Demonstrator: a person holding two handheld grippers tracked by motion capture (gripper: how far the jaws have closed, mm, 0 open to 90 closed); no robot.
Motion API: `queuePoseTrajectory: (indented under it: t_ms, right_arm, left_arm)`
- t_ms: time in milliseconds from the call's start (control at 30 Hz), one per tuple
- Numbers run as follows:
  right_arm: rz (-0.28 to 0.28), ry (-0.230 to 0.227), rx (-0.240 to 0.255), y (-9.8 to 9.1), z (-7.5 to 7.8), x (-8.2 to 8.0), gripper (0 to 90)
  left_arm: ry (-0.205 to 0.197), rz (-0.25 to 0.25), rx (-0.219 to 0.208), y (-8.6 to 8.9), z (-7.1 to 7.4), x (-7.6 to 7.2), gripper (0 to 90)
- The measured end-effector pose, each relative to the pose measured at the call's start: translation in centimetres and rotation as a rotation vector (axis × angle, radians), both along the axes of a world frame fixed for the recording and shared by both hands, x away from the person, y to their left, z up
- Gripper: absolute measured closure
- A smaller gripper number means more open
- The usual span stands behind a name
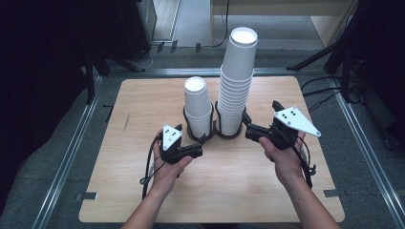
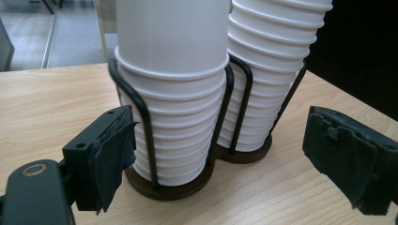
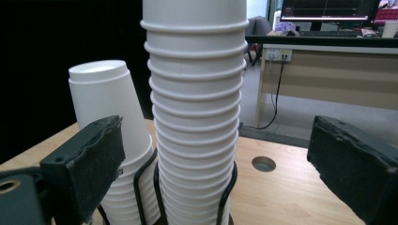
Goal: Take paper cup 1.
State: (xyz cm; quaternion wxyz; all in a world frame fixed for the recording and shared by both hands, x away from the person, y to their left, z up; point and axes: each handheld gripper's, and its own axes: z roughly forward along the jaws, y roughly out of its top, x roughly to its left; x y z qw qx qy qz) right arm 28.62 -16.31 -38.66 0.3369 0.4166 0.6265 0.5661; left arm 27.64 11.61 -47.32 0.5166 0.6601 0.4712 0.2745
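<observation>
Short stack (image 1: 197, 106): inverted white paper cups, left ring of the wire holder (image 1: 213, 134), mid-desk
Tall stack (image 1: 236, 81): right ring, touching the short one's side, far more cups
Reason for holder: black wire uprights keep both nested columns upright; dark round bases flat on the wood
Left gripper (image 1: 202, 140): jaws open, nothing between them, aimed at the short stack's base, close by
Right gripper (image 1: 246, 120): jaws open, empty, level beside the tall stack's lower cups
Likely aim: approach from both sides, probably to lift a cup off one stack
Desk (image 1: 143, 191): pale wood grain, rounded corners, metal rails around
Room: dim, grey floor, cables, a lit monitor on a far bench
</observation>
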Motion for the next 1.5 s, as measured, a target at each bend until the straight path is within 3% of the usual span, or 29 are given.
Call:
queuePoseTrajectory:
  t_ms: [67,167,267,367,633,767,1000,1333,1500]
  right_arm:
    - [0.005,-0.013,0.007,0.4,0.3,0.1,4.3]
    - [0.005,-0.022,0.01,0.6,0.5,0.3,4.3]
    - [0.001,-0.024,0.007,0.9,0.6,0.5,4.3]
    - [0.0,-0.028,0.011,1.1,0.9,0.9,4.3]
    - [0.001,-0.024,0.007,1.6,1.2,1.6,4.4]
    - [0.001,-0.022,0.01,2.0,1.4,1.9,4.3]
    - [0.008,-0.028,0.008,2.6,2.0,2.6,4.4]
    - [0.023,-0.039,0.032,3.2,2.9,3.4,5.3]
    - [0.021,-0.043,0.033,3.4,3.4,4.0,5.3]
  left_arm:
    - [0.01,-0.004,-0.02,-0.7,0.1,0.2,11.1]
    - [-0.003,0.008,-0.001,-1.2,0.0,0.4,12.3]
    - [-0.052,0.051,0.031,-2.0,-0.2,0.6,12.4]
    - [-0.09,0.043,0.048,-2.7,-0.4,0.6,13.2]
    - [-0.07,0.011,0.067,-4.3,-0.3,0.9,13.7]
    - [-0.057,-0.003,0.045,-4.9,-0.1,1.3,14.0]
    - [-0.079,-0.031,0.027,-6.1,0.8,2.0,13.3]
    - [-0.08,-0.063,0.013,-7.5,1.5,3.2,7.8]
    - [-0.09,-0.054,0.022,-8.1,1.6,3.7,7.8]
